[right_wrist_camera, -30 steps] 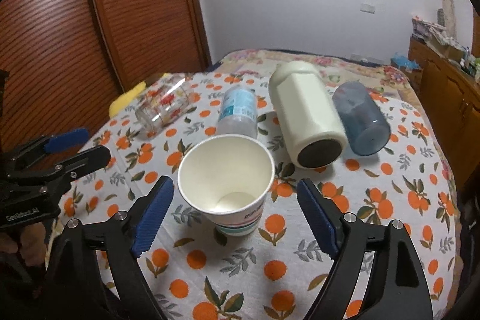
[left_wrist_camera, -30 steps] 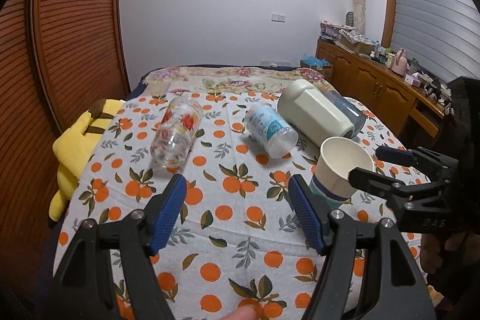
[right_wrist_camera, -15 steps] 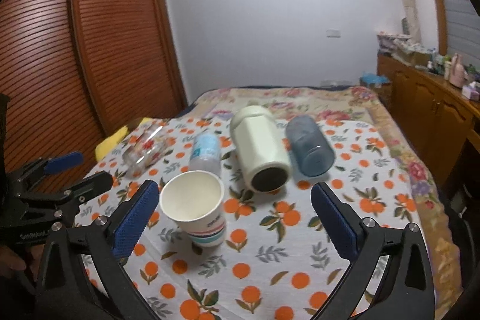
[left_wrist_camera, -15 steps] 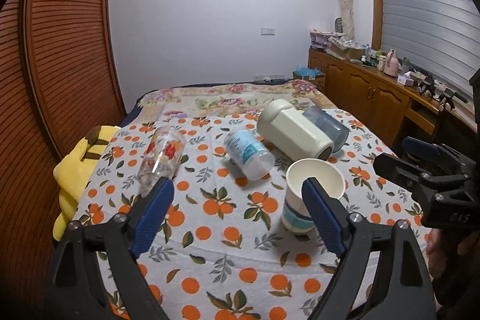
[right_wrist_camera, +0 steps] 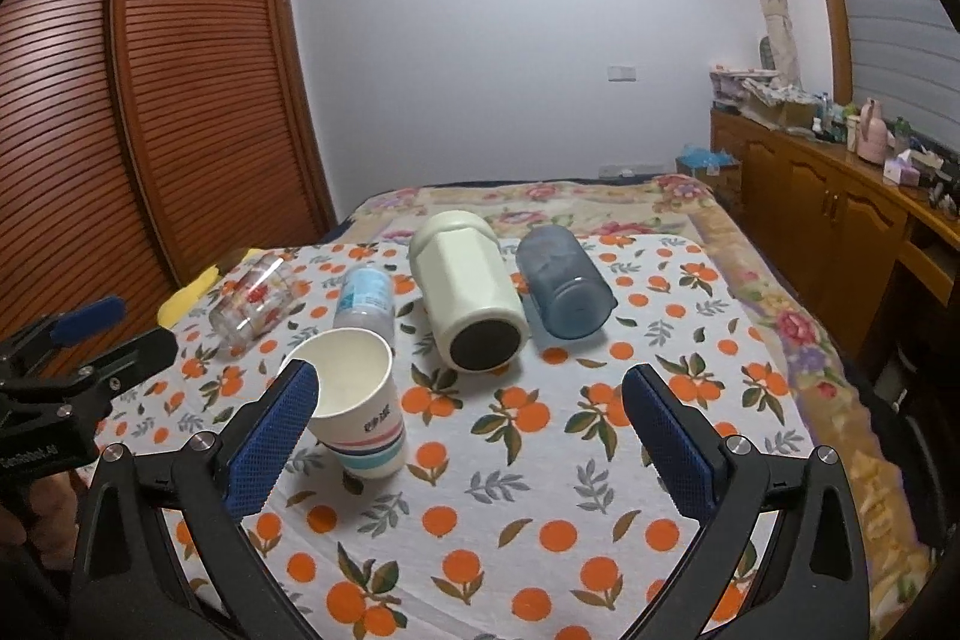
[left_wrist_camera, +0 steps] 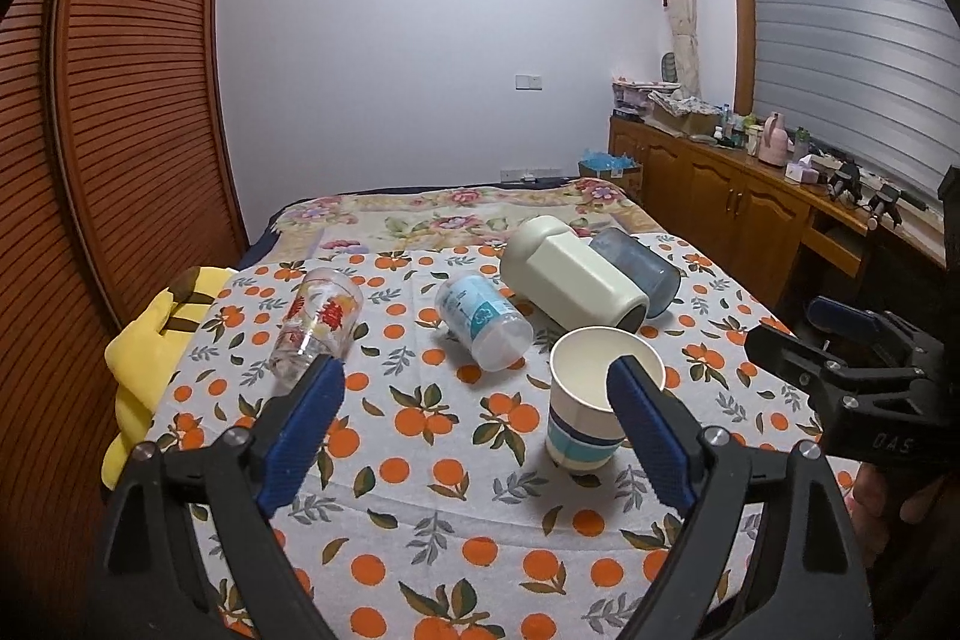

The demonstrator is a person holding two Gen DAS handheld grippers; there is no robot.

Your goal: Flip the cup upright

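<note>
A white paper cup with blue and teal bands stands upright, mouth up, on the orange-print cloth; it also shows in the right wrist view. My left gripper is open and empty, held back above the cloth, the cup beside its right finger. My right gripper is open and empty, with the cup just beyond its left finger; it shows at the right of the left wrist view.
Lying on their sides behind the cup: a flowered glass, a small blue-labelled clear cup, a cream flask and a smoky blue tumbler. A yellow plush lies at the left edge. Wooden cabinets stand at right.
Both grippers have pulled back and risen away from the table. The paper cup stands free where it was left. Both stay open.
</note>
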